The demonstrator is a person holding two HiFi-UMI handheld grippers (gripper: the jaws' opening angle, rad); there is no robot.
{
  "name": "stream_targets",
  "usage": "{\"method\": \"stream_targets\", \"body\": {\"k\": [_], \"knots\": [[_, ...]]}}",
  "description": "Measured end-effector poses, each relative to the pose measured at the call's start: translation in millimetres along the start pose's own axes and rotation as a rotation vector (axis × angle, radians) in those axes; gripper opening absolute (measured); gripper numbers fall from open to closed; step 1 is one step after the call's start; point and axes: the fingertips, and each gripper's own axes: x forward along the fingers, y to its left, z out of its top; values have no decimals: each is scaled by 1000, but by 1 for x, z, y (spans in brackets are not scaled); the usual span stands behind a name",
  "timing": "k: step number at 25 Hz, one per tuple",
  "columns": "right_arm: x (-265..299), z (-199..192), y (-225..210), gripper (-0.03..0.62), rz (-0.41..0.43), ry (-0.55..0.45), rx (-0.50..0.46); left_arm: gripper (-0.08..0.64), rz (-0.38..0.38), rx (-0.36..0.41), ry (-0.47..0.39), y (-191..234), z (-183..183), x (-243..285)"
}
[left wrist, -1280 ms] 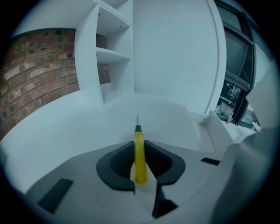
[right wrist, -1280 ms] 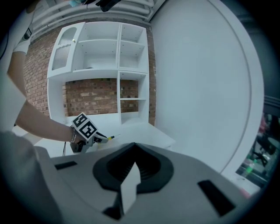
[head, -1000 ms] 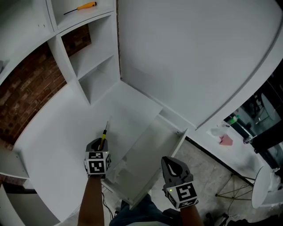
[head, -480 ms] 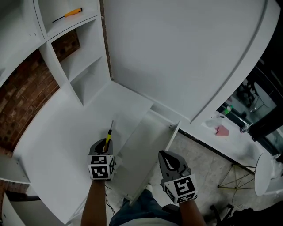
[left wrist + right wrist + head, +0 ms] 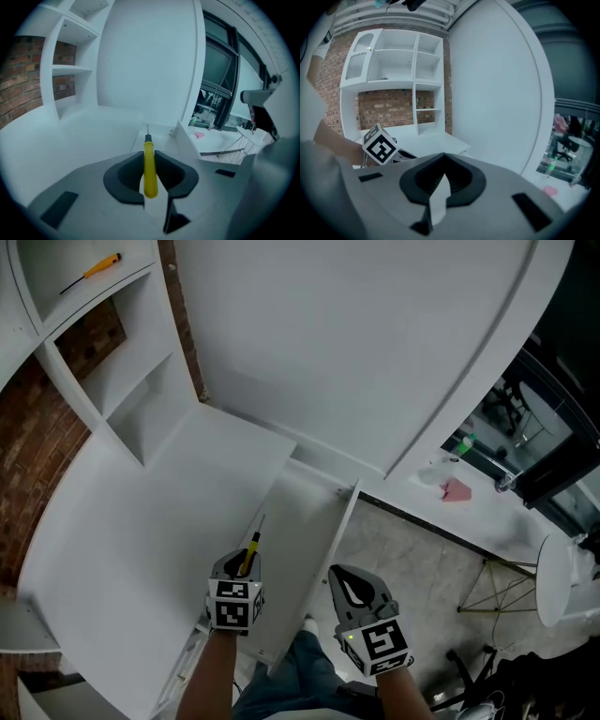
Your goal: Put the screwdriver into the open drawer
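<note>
While at left rim of drawer (image 5: 314, 540), screwdriver (image 5: 149, 168) in left tool (image 5: 242, 566)

Screwdriver (image 5: 149, 169) handle showing yellow. Drawer (image 5: 306, 545), worktop (image 5: 131, 540), shelving (image 5: 112, 381) appearing white. Brick wall (image 5: 23, 456) showing red-brown. Cubes on left gripper (image 5: 244, 559), right gripper (image 5: 342, 577) carrying black-and-white squares.

1. We see the screwdriver (image 5: 149, 180) with a glossy yellow plastic handle and a thin bare-metal shaft.
2. The left gripper (image 5: 149, 154) and right gripper (image 5: 443, 158) have matt grey plastic shells. Their jaws carry dark, rubbery-looking pads, and the right one's are visibly ribbed.
3. The worktop (image 5: 141, 521) and the drawer (image 5: 309, 549) look smooth and matt white, like painted board.
4. At nine o'clock in the head view, the brick wall (image 5: 28, 437) is rough and red-brown.
5. At three o'clock, the floor (image 5: 422, 559) looks like speckled grey stone.
</note>
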Motion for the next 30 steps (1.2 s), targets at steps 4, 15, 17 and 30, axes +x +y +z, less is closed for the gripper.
{"method": "stream_targets", "body": {"k": [4, 15, 17, 30], "knots": [[1, -22, -10, 11, -27, 41, 35, 81, -71, -35, 100, -21, -37, 34], [-3, -73, -17, 11, -72, 139, 90, 81, -102, -45, 347, -30, -131, 84], [-6, -82, -16, 11, -75, 158, 98, 81, -103, -35, 367, -30, -140, 88], [-5, -86, -14, 11, -63, 169, 88, 124, -112, -7, 420, -37, -163, 100]]}}
